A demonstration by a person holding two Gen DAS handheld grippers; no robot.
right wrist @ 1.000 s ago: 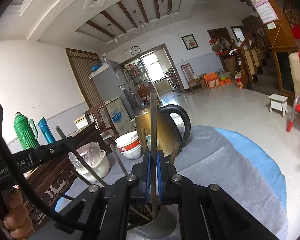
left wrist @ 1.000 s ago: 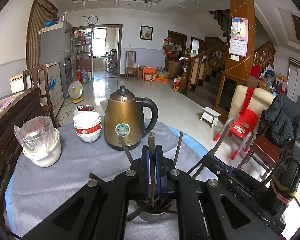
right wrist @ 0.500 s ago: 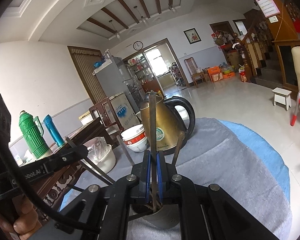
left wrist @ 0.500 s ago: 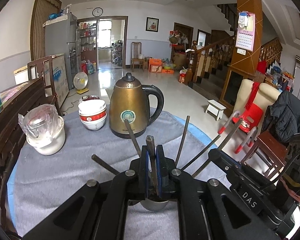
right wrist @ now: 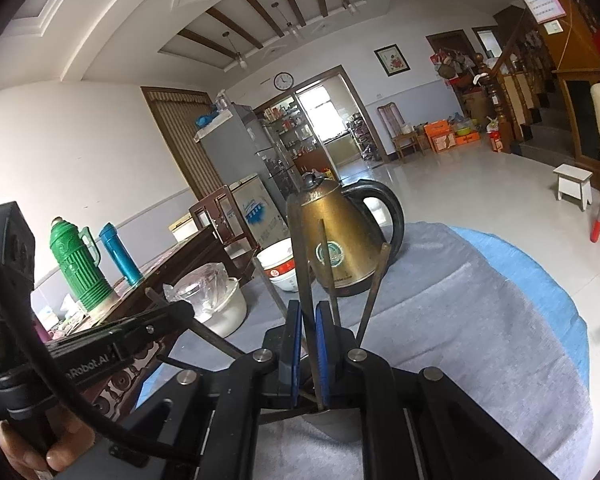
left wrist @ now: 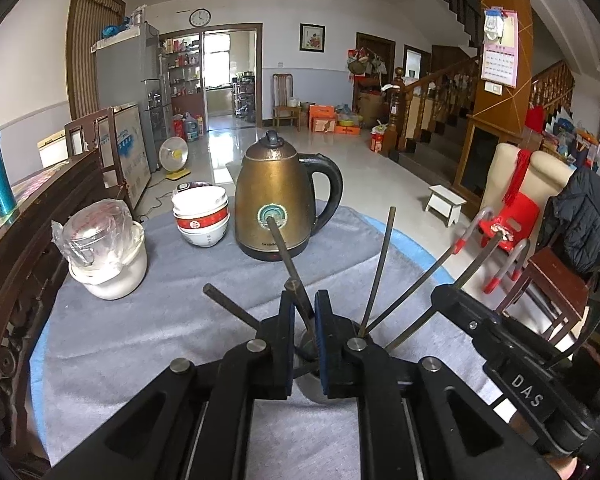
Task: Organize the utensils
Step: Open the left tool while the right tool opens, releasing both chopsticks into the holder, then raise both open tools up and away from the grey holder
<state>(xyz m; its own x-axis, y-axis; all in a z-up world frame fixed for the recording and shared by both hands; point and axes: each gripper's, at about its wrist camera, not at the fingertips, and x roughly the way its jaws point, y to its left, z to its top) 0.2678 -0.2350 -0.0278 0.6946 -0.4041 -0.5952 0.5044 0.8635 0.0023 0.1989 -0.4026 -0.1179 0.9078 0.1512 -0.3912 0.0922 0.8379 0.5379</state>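
Observation:
A small metal cup (left wrist: 309,385) on the grey cloth holds several dark chopsticks (left wrist: 380,268) that fan out of it. My left gripper (left wrist: 303,316) hangs right over the cup. Its jaws are opening, and one chopstick (left wrist: 296,284) leans loosely in the gap between the blue pads. In the right wrist view the cup (right wrist: 334,426) shows below my right gripper (right wrist: 308,328). Those jaws are opening too, with a narrow gap around an upright chopstick (right wrist: 300,256). Both grippers meet over the cup from either side.
Behind the cup stand a brass kettle (left wrist: 276,204), stacked bowls (left wrist: 200,216) and a white pot with a bagged glass (left wrist: 108,256). A dark wooden sideboard (right wrist: 172,264) with green and blue flasks borders the left. The round table edge (right wrist: 560,292) drops off on the right.
Both pairs of pads have parted slightly. The left gripper's chopstick went from upright and clamped to leaning loose. The left view tilted down a little, bringing the cup and chopsticks higher in frame.

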